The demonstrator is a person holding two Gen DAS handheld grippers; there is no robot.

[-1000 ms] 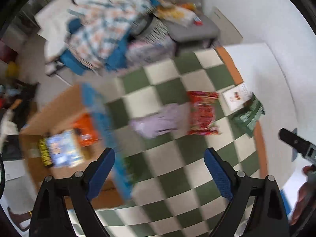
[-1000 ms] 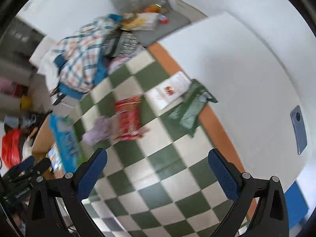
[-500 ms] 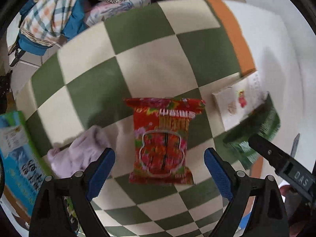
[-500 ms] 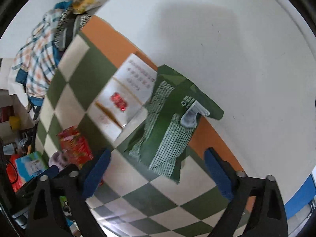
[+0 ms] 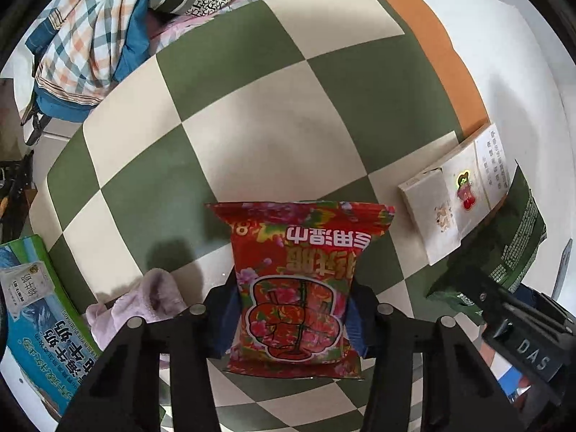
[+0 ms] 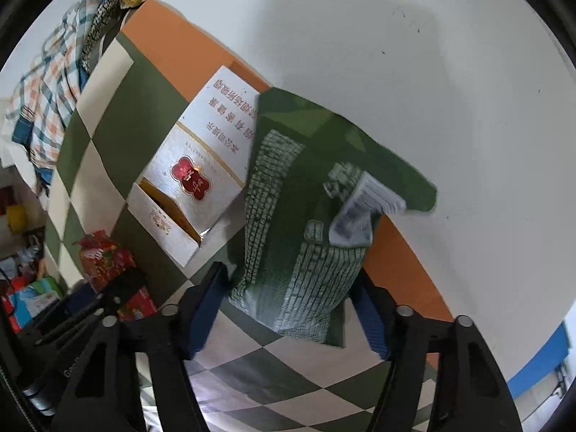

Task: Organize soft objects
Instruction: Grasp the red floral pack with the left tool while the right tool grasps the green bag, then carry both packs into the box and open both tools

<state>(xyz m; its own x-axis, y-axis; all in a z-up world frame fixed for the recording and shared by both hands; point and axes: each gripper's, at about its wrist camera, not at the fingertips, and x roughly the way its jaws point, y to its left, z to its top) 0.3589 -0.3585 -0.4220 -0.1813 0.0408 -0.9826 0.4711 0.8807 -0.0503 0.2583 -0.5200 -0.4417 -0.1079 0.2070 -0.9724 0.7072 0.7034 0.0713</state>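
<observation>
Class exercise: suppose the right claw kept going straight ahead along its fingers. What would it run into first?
The right claw already straddles the near end of the green packet, so the packet comes first. Beyond it lies the white surface, though depth is hard to judge here.

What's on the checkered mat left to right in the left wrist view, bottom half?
Blue carton → pale purple cloth → red floral packet between the left gripper jaws → white box → green packet.
</observation>
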